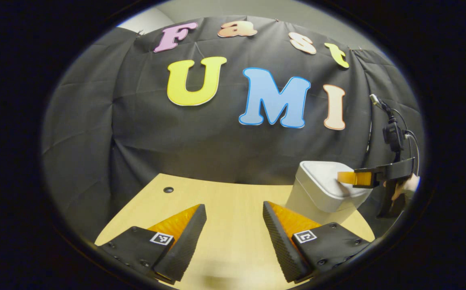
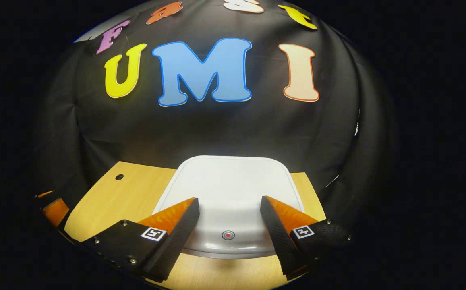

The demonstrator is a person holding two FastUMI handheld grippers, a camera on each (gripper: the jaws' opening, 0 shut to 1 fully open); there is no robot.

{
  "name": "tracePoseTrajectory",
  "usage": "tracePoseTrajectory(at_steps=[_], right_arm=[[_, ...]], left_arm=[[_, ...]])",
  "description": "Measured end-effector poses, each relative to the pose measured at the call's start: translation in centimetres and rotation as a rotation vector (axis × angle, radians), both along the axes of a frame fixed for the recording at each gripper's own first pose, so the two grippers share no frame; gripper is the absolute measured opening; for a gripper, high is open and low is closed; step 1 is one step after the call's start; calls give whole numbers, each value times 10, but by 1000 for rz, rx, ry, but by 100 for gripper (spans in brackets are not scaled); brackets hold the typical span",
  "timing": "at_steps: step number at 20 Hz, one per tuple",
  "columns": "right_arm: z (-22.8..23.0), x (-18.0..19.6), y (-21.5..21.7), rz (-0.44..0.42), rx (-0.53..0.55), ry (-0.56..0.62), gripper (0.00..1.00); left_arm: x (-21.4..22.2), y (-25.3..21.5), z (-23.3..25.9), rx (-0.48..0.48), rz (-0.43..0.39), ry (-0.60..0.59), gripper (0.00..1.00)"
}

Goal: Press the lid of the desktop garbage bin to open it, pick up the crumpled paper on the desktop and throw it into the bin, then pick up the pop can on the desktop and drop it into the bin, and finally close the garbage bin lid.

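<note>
The white desktop bin (image 1: 321, 193) stands at the right of the wooden table (image 1: 224, 201), its lid down. In the right gripper view the lid (image 2: 228, 181) lies just below and ahead of me, with a small red-dotted press button (image 2: 227, 235) at its near edge. My right gripper (image 2: 229, 201) is open, its fingers hovering over the lid on either side of the button. The left gripper view has that right gripper (image 1: 343, 177) reaching over the lid from the right. My left gripper (image 1: 235, 205) is open over bare table, holding nothing.
A small round hole (image 1: 168, 189) sits near the table's far left edge. The black cloth wall rises close behind the table. A hand (image 1: 408, 185) holds the right gripper at the far right. The left gripper's finger (image 2: 53, 209) peeks in at the left of the right gripper view.
</note>
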State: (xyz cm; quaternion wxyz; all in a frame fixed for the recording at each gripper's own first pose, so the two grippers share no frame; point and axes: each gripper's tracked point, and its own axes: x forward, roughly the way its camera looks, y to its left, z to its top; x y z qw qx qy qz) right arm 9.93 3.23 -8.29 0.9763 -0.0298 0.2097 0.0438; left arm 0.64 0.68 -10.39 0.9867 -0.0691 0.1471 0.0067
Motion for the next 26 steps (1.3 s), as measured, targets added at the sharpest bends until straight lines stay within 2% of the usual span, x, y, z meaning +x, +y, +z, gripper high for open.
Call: tracePoseTrajectory(at_steps=[11, 26], right_arm=[[-7, -4, 0, 5, -1, -72, 99], [3, -5, -1, -31, 20, -54, 97]], left_arm=[[-5, -6, 2, 9, -19, -8, 93], [-1, 1, 19, 24, -4, -38, 92]])
